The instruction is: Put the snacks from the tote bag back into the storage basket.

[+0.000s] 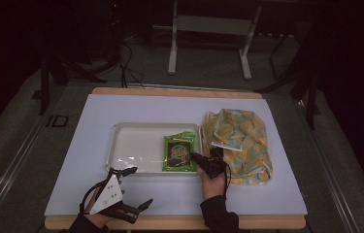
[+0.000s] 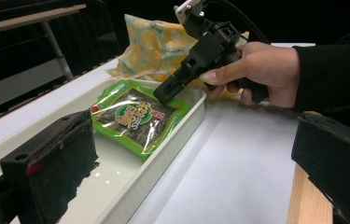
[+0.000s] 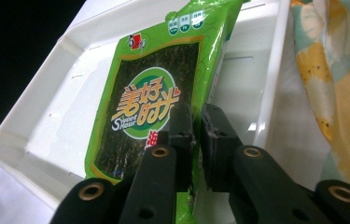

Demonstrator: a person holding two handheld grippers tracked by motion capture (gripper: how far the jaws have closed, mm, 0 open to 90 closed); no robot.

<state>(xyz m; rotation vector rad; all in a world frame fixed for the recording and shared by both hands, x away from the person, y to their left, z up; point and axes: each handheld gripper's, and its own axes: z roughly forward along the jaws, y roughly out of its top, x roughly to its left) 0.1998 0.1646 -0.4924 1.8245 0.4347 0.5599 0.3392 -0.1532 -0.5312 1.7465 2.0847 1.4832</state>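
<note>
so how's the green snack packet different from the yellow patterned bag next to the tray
The green snack packet is small, flat and glossy with printed lettering; the yellow patterned bag is much bigger, crumpled and matte, printed with yellow round shapes. The packet lies inside the white tray; the bag lies on the table beside it. The right gripper is at the packet's edge, not the bag's. Both look soft.

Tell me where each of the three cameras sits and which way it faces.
High view: above the person's side, looking forward and down on the table; both hands show, left gripper, right gripper.
Left gripper view: rides the left gripper, looking across the white tray at the right hand; own jaws wide apart.
Right gripper view: rides the right gripper, looking down on the seaweed packet; jaws slightly parted.
Shared: all show packet and patterned bag.
</note>
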